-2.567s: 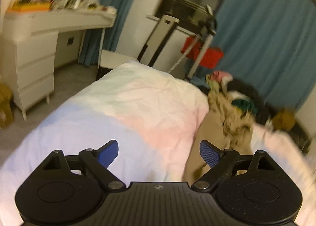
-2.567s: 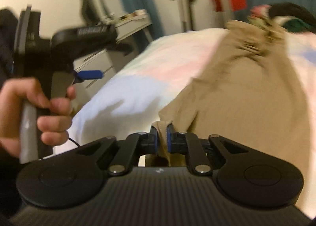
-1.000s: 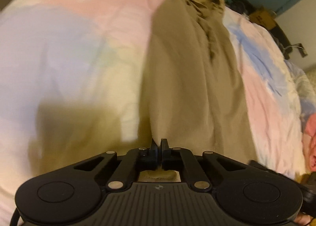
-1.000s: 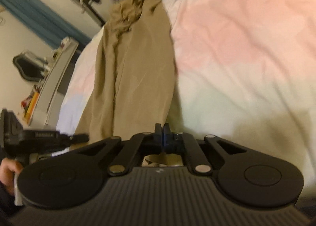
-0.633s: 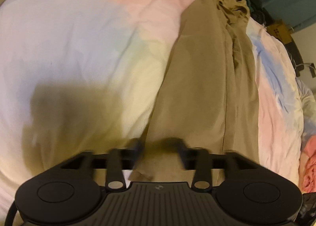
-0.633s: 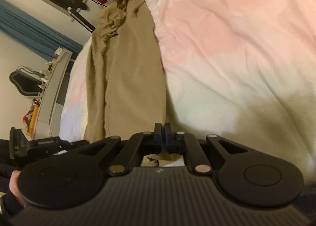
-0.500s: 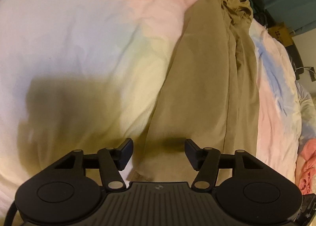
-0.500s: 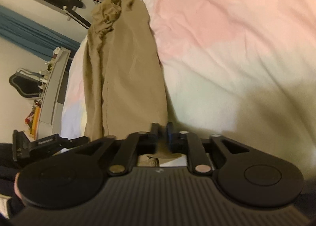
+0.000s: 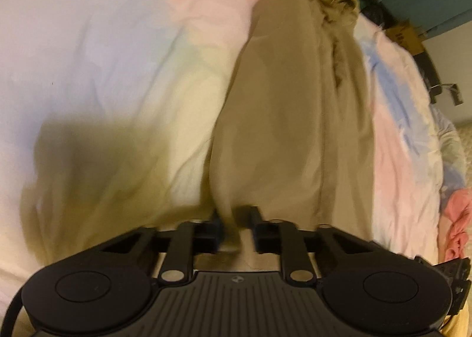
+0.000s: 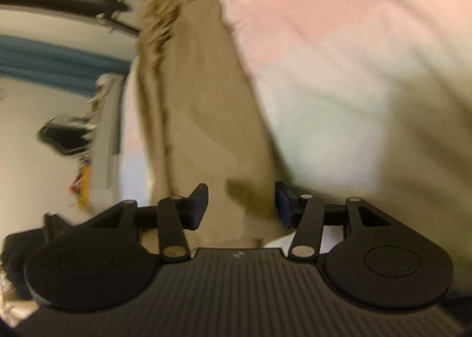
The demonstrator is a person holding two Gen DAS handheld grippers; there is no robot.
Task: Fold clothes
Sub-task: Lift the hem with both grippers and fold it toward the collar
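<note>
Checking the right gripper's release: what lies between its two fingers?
In the right wrist view, the right gripper has just been opening; the tan trousers' near end lies between its fingers, untouched by the pads, on the pastel duvet.

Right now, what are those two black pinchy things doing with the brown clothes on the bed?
A person is folding tan trousers laid out long on a pastel bedspread. The left gripper has just been closing, with a ridge of the cloth's near end between its jaws. The right gripper has just been opening; the hem lies loose between its spread jaws, not pinched.
</note>
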